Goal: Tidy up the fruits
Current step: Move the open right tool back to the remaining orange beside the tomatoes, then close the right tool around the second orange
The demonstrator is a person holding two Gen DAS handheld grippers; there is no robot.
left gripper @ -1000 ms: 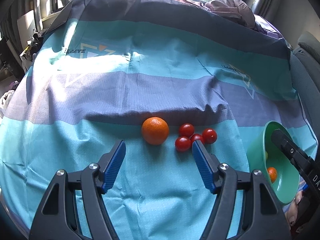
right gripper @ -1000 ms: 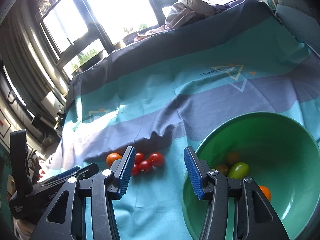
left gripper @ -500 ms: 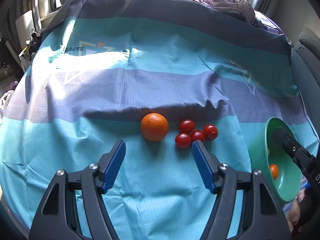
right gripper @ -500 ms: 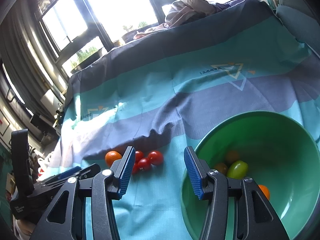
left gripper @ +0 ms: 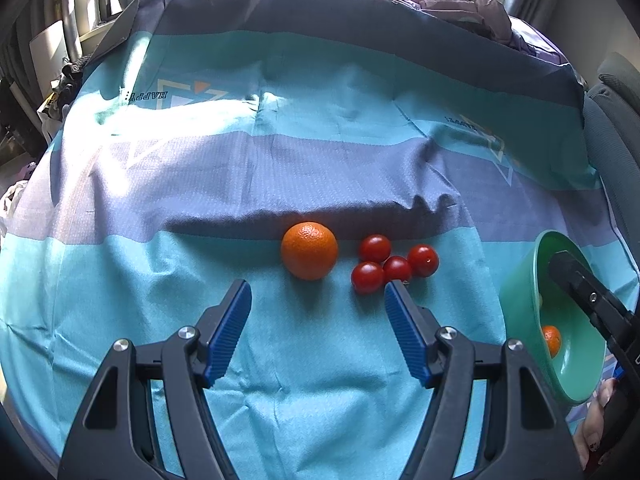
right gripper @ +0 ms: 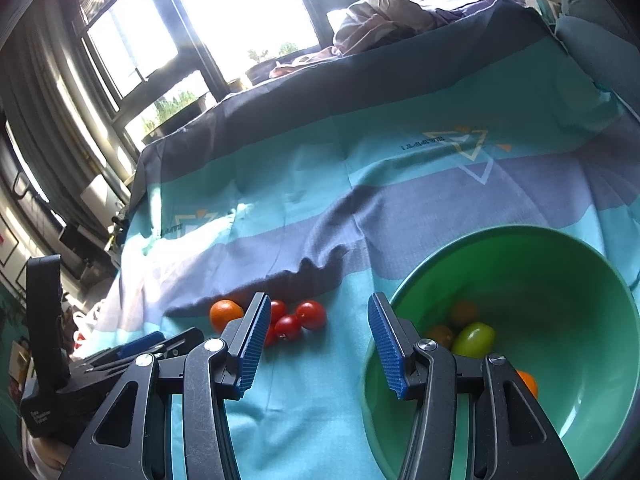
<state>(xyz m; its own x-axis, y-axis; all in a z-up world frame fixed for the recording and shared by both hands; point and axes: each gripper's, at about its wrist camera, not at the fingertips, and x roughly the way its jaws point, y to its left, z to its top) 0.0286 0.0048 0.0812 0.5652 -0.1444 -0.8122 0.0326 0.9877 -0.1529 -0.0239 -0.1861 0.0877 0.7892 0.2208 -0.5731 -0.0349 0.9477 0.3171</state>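
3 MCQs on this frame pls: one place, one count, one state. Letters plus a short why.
1. Where is the orange?
A. In the bowl
B. On the cloth, left of the tomatoes
C. Between the left tongs

2. How many red tomatoes lie on the cloth?
A. Two
B. Four
C. Six

3. The left tongs are:
A. Open, holding nothing
B. Shut on the orange
C. Shut on a tomato

Answers: 1 B, it sits on the cloth beside the cluster, outside the green bowl. 2 B, four are clustered together. 3 A, the blue pads stand apart with only cloth between them.
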